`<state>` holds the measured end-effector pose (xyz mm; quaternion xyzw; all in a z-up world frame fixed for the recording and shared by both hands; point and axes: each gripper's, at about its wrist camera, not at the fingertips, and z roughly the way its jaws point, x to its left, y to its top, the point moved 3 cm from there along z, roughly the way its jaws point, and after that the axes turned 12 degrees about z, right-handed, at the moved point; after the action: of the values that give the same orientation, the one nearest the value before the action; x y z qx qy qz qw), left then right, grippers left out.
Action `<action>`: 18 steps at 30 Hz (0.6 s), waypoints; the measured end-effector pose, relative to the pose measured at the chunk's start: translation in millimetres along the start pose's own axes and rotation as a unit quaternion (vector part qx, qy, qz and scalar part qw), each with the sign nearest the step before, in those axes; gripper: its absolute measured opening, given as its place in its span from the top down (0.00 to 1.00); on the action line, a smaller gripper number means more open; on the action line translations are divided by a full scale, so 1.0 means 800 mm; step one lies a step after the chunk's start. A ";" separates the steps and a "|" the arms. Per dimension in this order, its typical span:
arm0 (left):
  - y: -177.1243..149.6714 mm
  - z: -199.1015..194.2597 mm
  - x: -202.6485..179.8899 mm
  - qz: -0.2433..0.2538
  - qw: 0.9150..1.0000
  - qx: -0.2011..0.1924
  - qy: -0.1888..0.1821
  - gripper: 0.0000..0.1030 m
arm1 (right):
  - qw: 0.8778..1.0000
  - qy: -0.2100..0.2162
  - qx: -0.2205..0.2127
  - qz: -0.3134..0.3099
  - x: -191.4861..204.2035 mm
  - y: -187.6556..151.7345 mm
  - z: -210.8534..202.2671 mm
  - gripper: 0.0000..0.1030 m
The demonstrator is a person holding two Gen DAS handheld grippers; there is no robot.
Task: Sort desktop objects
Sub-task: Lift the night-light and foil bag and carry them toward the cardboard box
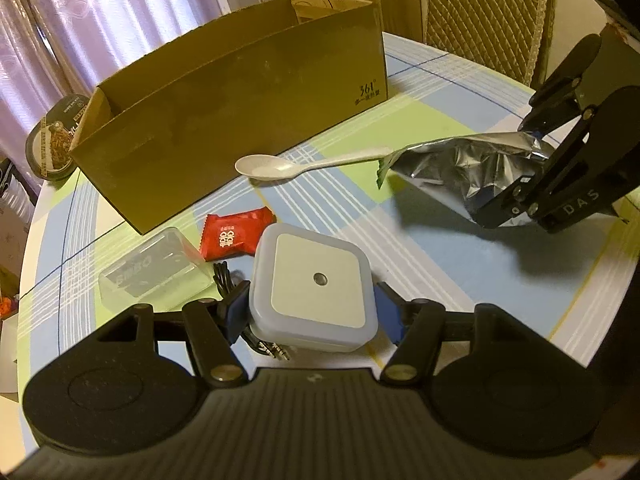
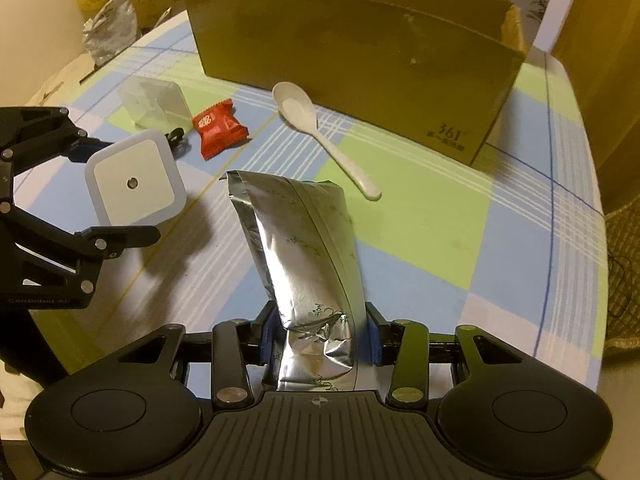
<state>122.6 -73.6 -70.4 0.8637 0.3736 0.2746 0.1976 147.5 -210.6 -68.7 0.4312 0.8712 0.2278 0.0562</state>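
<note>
Square night light [image 1: 316, 286] clamped between left gripper [image 1: 310, 314] pads; foil pouch [image 2: 308, 264] pinched in right gripper [image 2: 320, 340], cardboard box [image 1: 240, 108] beyond.

Plaid table [image 2: 420, 240] w/ box [image 2: 360, 56], spoon [image 2: 320, 128], candy [image 2: 218, 128], clear case [image 2: 156, 102]

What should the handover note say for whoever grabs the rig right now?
Left gripper: shut on the white square night light, lifted off the table.
Right gripper: shut on the silver foil pouch, also held up.
Cardboard box: open at the back of the table; its inside cannot be seen.
On the tablecloth: white spoon, red candy packet, clear plastic case, black cable.
Done: both items grasped.
Left: probably drop both into the box, then sort the remaining four.
</note>
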 end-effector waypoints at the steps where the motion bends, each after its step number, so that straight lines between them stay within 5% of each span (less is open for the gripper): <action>1: 0.000 -0.002 -0.001 -0.003 1.000 -0.001 -0.001 0.41 | 1.000 -0.001 -0.001 0.001 0.000 -0.001 -0.002 0.61; 18: -0.012 -0.028 -0.001 -0.031 0.999 -0.009 -0.004 0.41 | 1.000 -0.006 -0.011 0.013 0.006 -0.021 -0.026 0.61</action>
<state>103.1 -65.3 -58.2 0.8511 0.3971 0.2677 0.2152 126.1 -222.5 -57.3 0.4431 0.8626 0.2356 0.0634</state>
